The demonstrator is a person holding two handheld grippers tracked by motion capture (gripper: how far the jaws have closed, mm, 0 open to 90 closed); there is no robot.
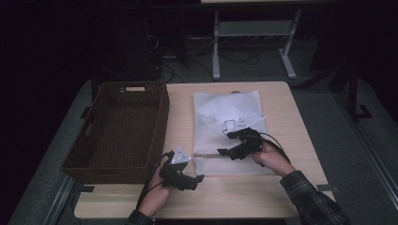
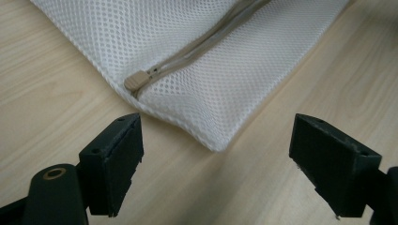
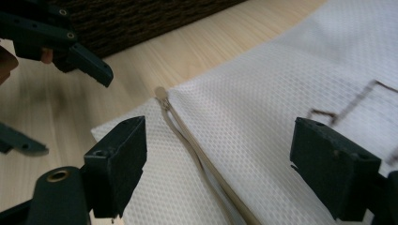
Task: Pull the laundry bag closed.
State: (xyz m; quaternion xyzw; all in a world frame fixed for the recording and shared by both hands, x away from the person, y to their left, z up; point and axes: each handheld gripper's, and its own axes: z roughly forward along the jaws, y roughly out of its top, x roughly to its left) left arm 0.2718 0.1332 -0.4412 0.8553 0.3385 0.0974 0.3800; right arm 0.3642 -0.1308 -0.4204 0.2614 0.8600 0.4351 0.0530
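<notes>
Black jaws of the left gripper [image 2: 220, 164] stand wide apart with nothing between them, over bare wood just short of the near corner of the white mesh bag [image 2: 220, 56]. That bag lies flat on the table [image 1: 291, 122], to the right of the brown wicker basket [image 1: 119, 131]. Its tan zipper [image 2: 202, 42] runs along the bag's near edge, roughly left to right across the table in the high view, and the zipper pull [image 2: 135, 80] sits at the end closest to the left gripper, just beyond and slightly left of the jaw gap. The coming move seems to turn on this: the pull lies ahead of the left gripper, a short reach forward, while the zipper's length leads away toward the right hand.

In the high view the right gripper [image 1: 237, 145] hovers over the bag's lower middle, above the zipper line; its jaws are also spread and hold nothing. It is farther from the pull than the left gripper, and looks placed to pin the fabric.

Whether the zipper is fully closed is hard to say; in the right gripper view its two sides seem slightly parted near the bottom edge. A dark printed mark [image 3: 356, 101] on the bag is blurred and cut off. The bag looks flat, but its contents cannot be made out. The room beyond the table is too dark to read.
</notes>
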